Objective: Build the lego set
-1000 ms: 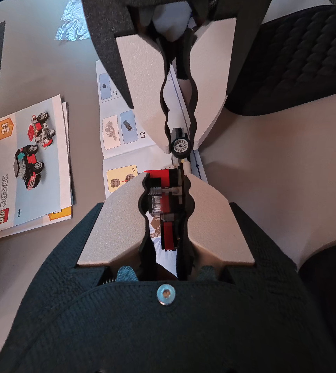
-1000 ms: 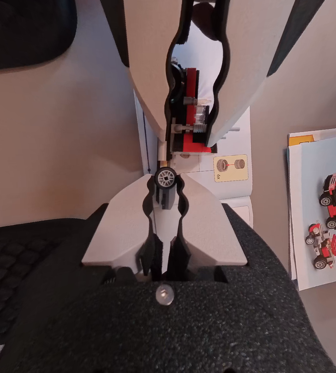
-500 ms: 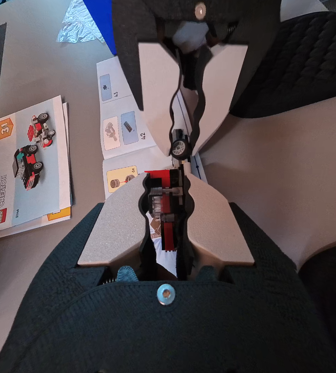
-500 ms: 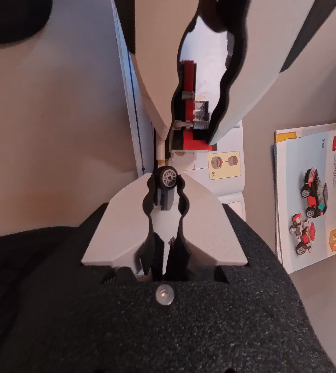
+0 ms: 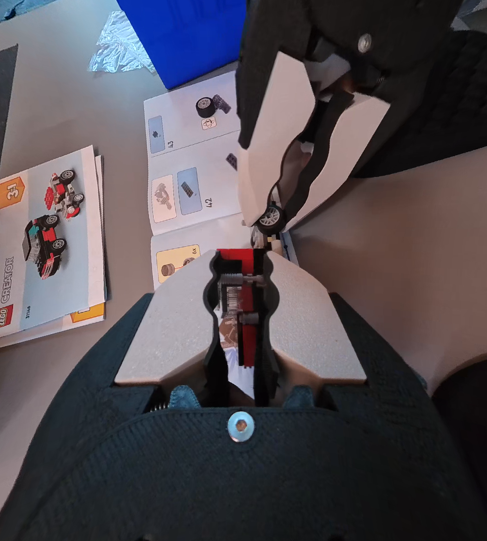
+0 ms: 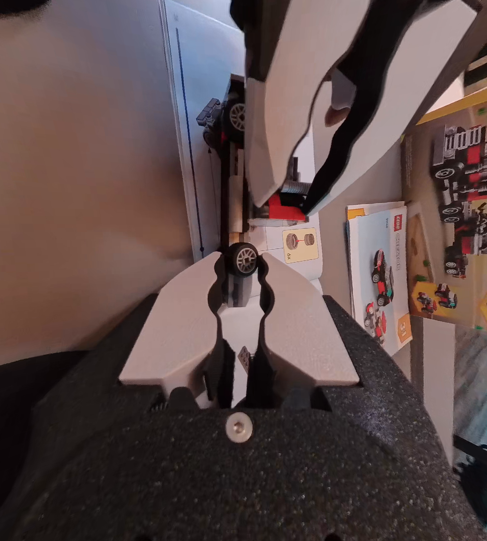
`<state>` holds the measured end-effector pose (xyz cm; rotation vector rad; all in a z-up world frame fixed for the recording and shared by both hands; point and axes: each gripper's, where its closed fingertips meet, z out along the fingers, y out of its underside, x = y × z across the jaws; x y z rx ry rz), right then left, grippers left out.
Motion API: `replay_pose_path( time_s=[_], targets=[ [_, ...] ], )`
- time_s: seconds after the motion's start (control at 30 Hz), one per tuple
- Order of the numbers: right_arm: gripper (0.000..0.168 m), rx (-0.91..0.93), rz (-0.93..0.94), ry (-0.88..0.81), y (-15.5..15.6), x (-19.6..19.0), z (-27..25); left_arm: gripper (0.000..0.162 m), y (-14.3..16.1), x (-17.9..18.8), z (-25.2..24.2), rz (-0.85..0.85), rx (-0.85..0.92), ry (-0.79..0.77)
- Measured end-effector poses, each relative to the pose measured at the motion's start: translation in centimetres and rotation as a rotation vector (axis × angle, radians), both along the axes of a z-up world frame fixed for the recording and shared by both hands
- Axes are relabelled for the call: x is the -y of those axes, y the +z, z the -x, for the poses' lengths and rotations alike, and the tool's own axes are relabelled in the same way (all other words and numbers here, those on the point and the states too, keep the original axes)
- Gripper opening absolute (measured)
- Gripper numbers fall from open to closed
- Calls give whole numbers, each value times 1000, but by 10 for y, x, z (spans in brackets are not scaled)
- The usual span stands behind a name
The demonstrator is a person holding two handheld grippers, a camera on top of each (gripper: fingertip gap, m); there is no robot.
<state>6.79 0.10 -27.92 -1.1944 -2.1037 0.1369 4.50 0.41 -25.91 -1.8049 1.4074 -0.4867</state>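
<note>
Jaws of both grippers pinch: left gripper (image 5: 240, 263) clamps the light, rigid, snap-apart red-and-black truck body (image 5: 243, 295) by its flanks, right gripper (image 6: 240, 259) nips the small wheel assembly (image 6: 243, 262) just beside it, grey bracket gripped, rubbery tyre protruding.

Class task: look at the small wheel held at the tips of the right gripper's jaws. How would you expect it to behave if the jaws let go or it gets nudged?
The wheel is round with a black tyre, so it would probably roll once dropped on the table. The right gripper pinches it only at the tips, so a nudge may twist it out. It looks small, likely light.
</note>
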Motion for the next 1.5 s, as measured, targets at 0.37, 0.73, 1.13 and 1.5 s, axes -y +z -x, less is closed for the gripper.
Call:
replay_pose_path(
  time_s=[0.37,0.73,1.13,1.5],
  targets=[
    [34,-125,476,-3,19,7,0,32,-6,-4,3,1,-13,23],
    [0,-163,551,13,8,13,7,32,-6,-5,1,-3,-3,24],
    [24,-268,434,18,28,-3,-7,32,-6,-6,3,-1,1,31],
    [22,-209,265,93,10,-5,5,32,-6,-6,3,0,6,31]
  ],
)
